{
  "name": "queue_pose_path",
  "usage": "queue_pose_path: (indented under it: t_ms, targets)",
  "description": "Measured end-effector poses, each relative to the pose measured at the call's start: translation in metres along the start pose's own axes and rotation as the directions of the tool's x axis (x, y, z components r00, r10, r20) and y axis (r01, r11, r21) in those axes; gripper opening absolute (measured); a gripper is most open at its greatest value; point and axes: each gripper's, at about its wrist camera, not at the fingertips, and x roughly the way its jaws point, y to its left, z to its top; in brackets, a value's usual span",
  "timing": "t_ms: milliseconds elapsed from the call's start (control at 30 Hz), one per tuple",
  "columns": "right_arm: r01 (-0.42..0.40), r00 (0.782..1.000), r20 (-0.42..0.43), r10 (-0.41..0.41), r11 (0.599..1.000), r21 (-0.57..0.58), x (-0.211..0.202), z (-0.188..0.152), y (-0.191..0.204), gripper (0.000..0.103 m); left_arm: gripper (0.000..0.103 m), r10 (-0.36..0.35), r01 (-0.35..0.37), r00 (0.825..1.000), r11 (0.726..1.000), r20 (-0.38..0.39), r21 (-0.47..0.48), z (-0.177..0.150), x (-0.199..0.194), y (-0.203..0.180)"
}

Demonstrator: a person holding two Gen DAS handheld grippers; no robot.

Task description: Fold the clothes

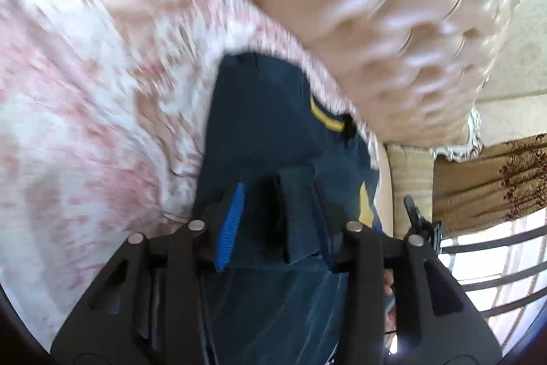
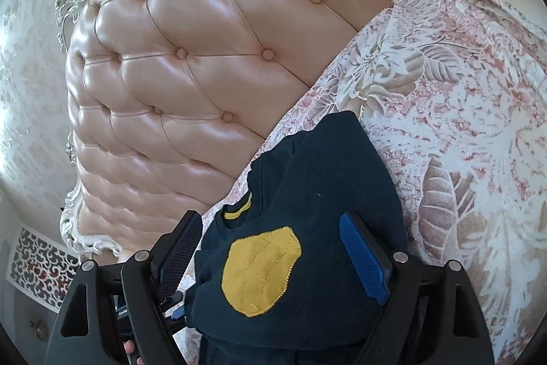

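Sweater (image 2: 307, 194) — navy, bunched, yellow patch (image 2: 261, 272)

colours and patterns on the bed

the garment (image 2: 307, 194) is seen in dark navy. a mustard-yellow patch (image 2: 261, 271), stitched in a criss-cross of yellow thread, is shown on it, and its collar (image 2: 239, 207) is striped yellow on navy. the bedspread (image 2: 444, 84) is patterned with white and beige leaves over a mottled pink ground; in the left wrist view it is blurred to pink and white. the headboard (image 2: 205, 40) is done in glossy pale pink, quilted in diamonds with matching buttons, and framed in silver-white scrollwork. the wall (image 2: 27, 74) is papered in cream with a faint pale motif. the grippers (image 2: 273, 257) are black, each with one blue ribbed pad (image 2: 364, 259) and one black.
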Motion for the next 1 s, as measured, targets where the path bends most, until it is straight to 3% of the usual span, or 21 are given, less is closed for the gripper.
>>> queue_pose_path:
  t_ms: [133,200,267,367,433,500,633,733,800,900,1000]
  targets:
    - [-0.102,0.995,0.010,0.103,0.992,-0.067,-0.020,0.003,0.019,0.084,0.044,-0.088,0.087,0.996,0.994,0.016,0.073,-0.006,-0.011,-0.025]
    - [-0.160,0.987,0.001,0.162,0.980,-0.118,-0.027,0.004,0.030,0.084,0.044,-0.110,0.112,0.994,0.986,-0.025,0.121,-0.012,0.001,-0.040]
    - [-0.229,0.972,-0.063,0.225,0.970,-0.079,-0.020,0.000,0.026,0.084,0.044,-0.104,0.114,0.991,0.986,-0.081,0.121,-0.018,0.022,-0.044]
    - [-0.201,0.971,-0.136,0.196,0.979,-0.024,-0.005,-0.008,0.012,0.084,0.043,-0.060,0.068,0.990,0.996,-0.128,0.059,-0.022,0.043,-0.027]
    - [-0.168,0.973,-0.163,0.162,0.985,-0.024,0.001,-0.012,0.005,0.084,0.030,-0.052,0.052,0.989,0.999,-0.140,0.000,-0.023,0.049,-0.010]
    - [-0.160,0.973,-0.171,0.154,0.987,-0.027,0.002,-0.013,0.002,0.084,0.008,-0.053,0.045,0.987,0.998,-0.152,-0.051,-0.021,0.051,0.005]
    - [-0.146,0.974,-0.180,0.137,0.989,-0.037,0.001,-0.013,0.002,0.082,0.007,-0.040,0.040,0.988,0.999,-0.152,-0.007,-0.024,0.046,0.005]
    - [-0.099,0.977,-0.193,0.088,0.994,-0.051,0.001,-0.013,0.007,0.082,0.015,0.071,-0.065,0.993,0.996,-0.097,0.063,-0.031,0.019,-0.004]
    - [-0.052,0.979,-0.198,0.039,0.997,-0.059,-0.002,-0.012,0.012,0.082,0.050,0.144,-0.140,0.989,0.984,-0.027,0.112,-0.043,-0.010,-0.009]
    - [0.083,0.981,-0.160,-0.113,0.980,-0.182,-0.024,-0.016,0.042,0.084,0.055,0.176,-0.181,0.983,0.962,0.044,0.204,-0.083,-0.061,-0.011]
    - [0.088,0.992,-0.056,-0.113,0.939,-0.333,-0.074,-0.042,0.083,0.084,0.055,0.206,-0.229,0.973,0.920,0.107,0.318,-0.131,-0.109,-0.010]
